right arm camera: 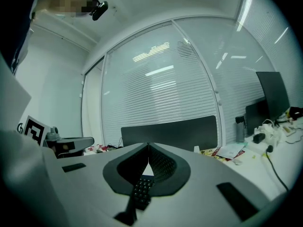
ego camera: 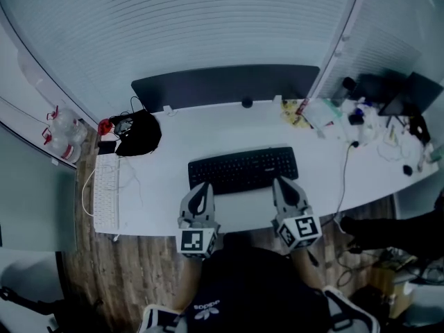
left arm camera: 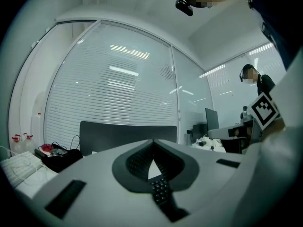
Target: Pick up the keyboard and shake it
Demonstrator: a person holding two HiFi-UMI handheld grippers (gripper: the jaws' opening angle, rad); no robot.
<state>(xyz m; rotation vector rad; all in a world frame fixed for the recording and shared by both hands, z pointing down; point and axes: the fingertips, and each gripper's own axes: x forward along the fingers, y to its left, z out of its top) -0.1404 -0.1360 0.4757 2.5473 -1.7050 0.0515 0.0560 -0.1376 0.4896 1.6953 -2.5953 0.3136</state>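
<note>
Black keyboard (ego camera: 243,170): on desk (ego camera: 173,141), near edge partly hidden by left claw (ego camera: 203,186) and right claw (ego camera: 283,182); both claws closed tight, empty.

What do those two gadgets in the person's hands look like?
Both the left gripper and the right gripper are pale grey wedges tapering to a point, with dark ribbed pads inside. Each carries a cube of black-and-white square markers. The person wears a dark top with a white logo.
</note>
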